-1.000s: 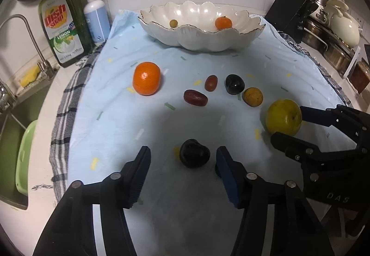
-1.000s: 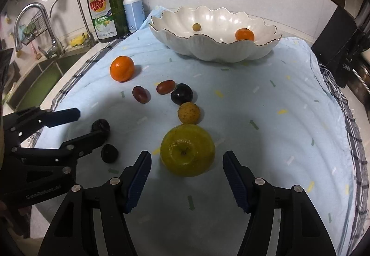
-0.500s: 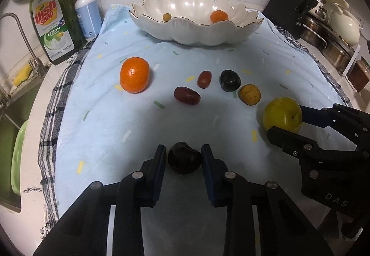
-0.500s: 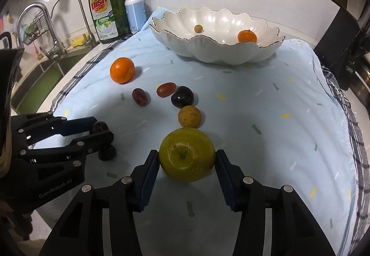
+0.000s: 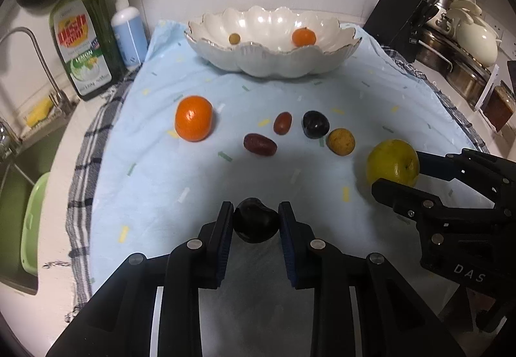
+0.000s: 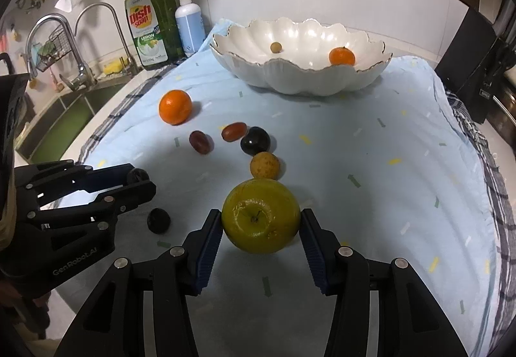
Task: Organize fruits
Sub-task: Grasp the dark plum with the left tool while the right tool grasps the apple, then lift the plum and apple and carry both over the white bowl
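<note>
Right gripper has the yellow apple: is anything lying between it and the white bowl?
Yes. From the yellow apple toward the white bowl, a small yellow-brown fruit sits just beyond it and a dark plum a bit farther. Both lie low on the cloth; the rest looks open.

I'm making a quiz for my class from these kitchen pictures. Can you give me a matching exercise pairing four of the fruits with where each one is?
Things:
1. yellow apple
2. dark plum
3. small orange
4. big orange

Places:
A. lying free on the blue cloth
B. in the white bowl
C. between the right hand-held gripper fingers
D. between the left hand-held gripper fingers

Pairs: 1-C, 2-D, 3-B, 4-A
</note>
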Tool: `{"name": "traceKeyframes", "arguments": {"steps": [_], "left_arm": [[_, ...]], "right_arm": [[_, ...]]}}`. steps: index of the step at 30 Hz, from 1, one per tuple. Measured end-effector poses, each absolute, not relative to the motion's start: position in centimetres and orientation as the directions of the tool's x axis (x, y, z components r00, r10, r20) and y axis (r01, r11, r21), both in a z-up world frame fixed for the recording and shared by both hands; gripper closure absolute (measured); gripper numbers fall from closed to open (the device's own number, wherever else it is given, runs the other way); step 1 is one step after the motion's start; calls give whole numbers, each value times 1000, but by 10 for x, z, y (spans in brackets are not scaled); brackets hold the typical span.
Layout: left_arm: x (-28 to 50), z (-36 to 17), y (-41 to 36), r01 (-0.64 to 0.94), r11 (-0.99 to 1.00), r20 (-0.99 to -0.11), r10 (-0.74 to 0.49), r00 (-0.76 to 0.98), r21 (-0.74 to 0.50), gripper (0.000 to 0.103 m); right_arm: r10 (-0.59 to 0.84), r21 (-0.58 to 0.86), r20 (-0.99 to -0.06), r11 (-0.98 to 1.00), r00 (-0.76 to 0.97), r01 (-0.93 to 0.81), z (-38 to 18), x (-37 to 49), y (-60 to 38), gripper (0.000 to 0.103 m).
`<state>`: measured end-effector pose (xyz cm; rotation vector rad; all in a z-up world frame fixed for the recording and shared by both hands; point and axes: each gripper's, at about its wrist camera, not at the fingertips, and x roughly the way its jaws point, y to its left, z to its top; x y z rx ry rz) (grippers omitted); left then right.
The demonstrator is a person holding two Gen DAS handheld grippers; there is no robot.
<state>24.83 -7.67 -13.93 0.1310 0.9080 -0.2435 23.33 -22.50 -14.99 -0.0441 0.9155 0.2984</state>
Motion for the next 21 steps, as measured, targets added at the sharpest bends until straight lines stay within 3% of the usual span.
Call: {"name": "traceKeyframes", "arguments": {"steps": [21], "left_arm": [[228, -70, -71, 246, 969, -644, -177, 744, 17, 75]], "right_arm": [[286, 113, -673, 951, 681, -288, -88, 220, -230, 53]]}}
